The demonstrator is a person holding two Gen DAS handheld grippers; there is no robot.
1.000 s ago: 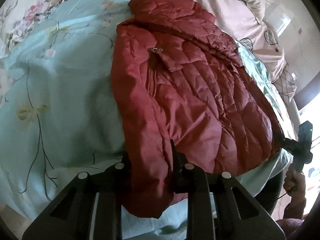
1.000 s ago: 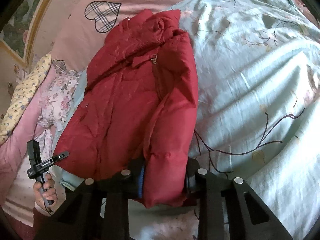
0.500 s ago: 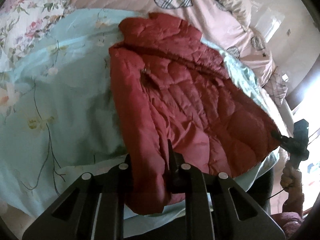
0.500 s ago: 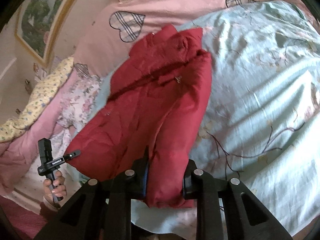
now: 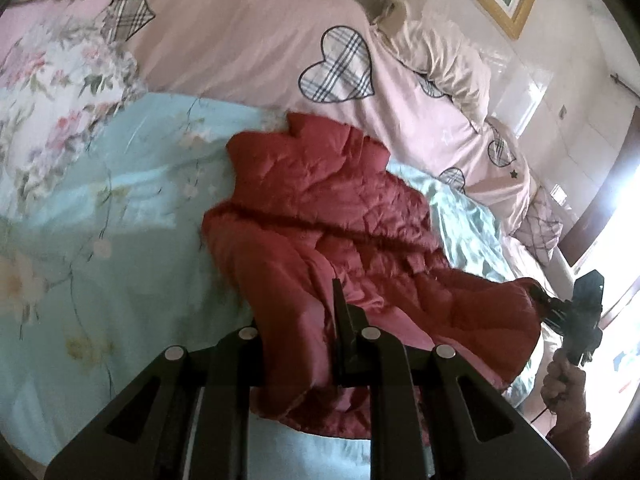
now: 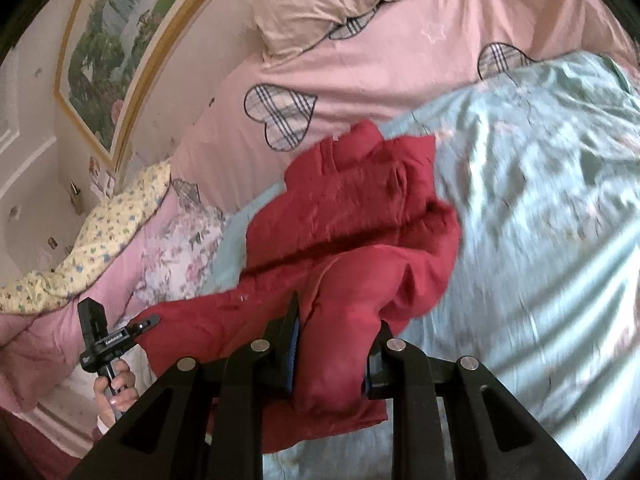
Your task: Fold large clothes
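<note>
A: Where's the red jacket [image 5: 320,216]?
B: On the bed's blue quilt [image 5: 100,240], collar toward twelve o'clock, hem raised
A: Claws?
B: Left claw [image 5: 298,344] and right claw [image 6: 332,356] each clamp the hem

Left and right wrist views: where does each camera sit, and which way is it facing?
Left wrist: on the left tongs, looking down along them at the red quilted puffer jacket they clamp; the right hand shows.
Right wrist: on the right tongs, clamping the same jacket's other corner; the left hand shows.
Shared: jacket, light-blue floral bedsheet, pink heart-print duvet.
</note>
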